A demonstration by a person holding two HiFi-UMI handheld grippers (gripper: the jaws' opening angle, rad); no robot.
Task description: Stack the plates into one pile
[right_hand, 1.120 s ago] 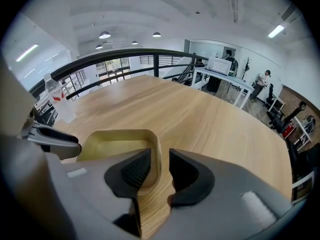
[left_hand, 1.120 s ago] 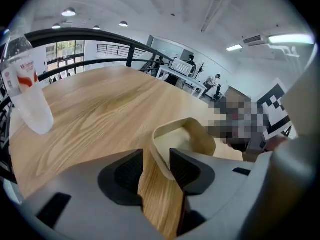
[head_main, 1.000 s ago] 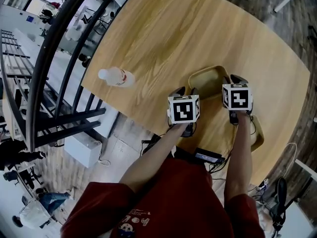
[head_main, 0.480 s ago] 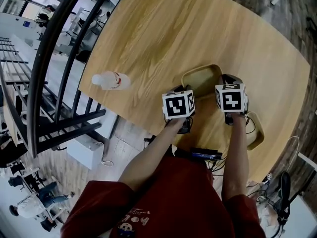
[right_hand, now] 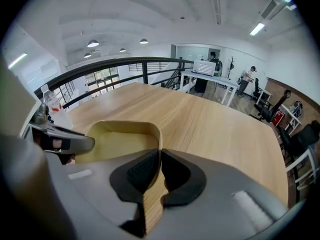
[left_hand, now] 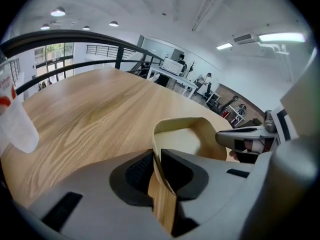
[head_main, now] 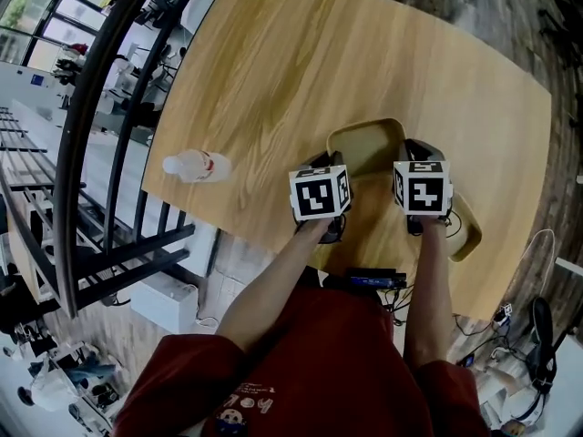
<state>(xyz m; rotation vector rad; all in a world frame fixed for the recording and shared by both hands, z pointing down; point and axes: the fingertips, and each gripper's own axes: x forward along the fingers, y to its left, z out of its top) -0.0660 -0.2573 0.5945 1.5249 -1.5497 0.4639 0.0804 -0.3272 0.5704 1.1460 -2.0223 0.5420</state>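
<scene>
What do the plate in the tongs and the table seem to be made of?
The plate: probably plastic or melamine; matte pale yellow, thin even rim, no grain. The table: wood or wood-look laminate; smooth top with light oak grain, the look leaves it open.

Open-plan office, mezzanine level. Big wooden table (head_main: 301, 53) next to a black railing (right_hand: 130, 61). White desks (right_hand: 215, 80) and office chairs (right_hand: 267, 113) behind it. Round ceiling lights (right_hand: 92, 44), strip lights (right_hand: 257, 29). Another furnished floor (head_main: 41, 80) shows below through the railing.
</scene>
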